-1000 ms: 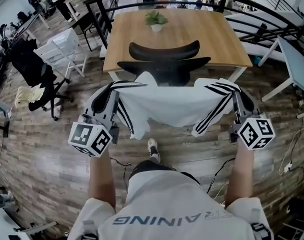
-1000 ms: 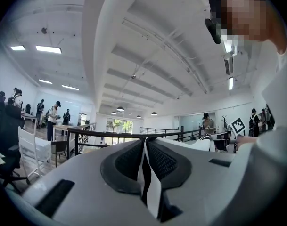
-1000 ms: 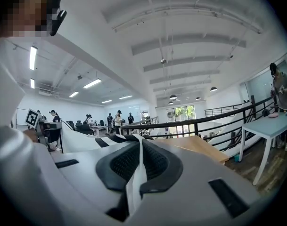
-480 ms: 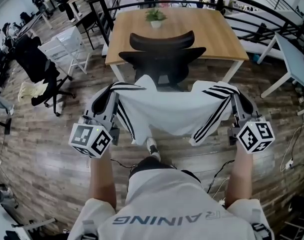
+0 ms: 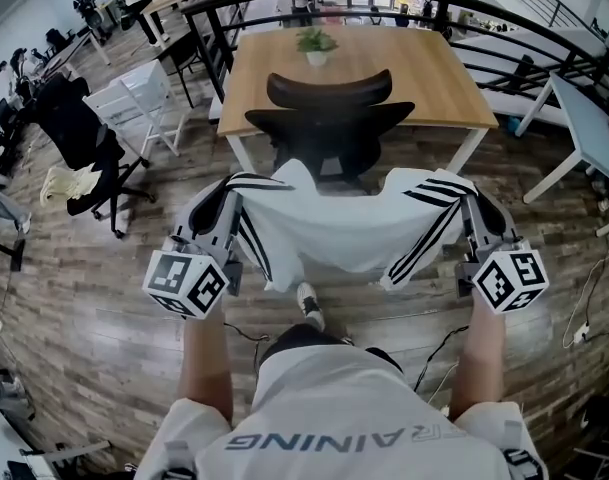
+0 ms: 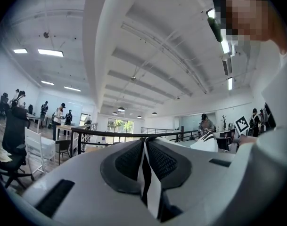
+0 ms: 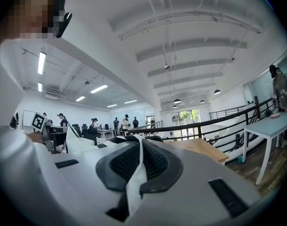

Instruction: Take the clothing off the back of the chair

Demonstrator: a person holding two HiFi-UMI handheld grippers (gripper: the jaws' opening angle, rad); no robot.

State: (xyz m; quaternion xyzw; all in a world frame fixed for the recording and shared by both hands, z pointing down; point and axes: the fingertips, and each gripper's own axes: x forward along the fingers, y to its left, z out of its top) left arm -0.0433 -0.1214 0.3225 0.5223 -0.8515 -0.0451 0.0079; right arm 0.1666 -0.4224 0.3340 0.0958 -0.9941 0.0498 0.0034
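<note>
Your left gripper (image 5: pixel 226 184) has its jaws pressed together on the white short-sleeved shirt with black stripes (image 5: pixel 334 228), pinching it at the left shoulder. Your right gripper (image 5: pixel 472 192) pinches the right shoulder the same way (a thin fold of cloth shows between each pair). The shirt hangs spread between them, on the near side of the black office chair with a curved headrest (image 5: pixel 329 118), which stands at the light wooden table (image 5: pixel 434 68).

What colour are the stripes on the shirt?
Black stripes on the white cloth shirt, clearest in the head view.
</note>
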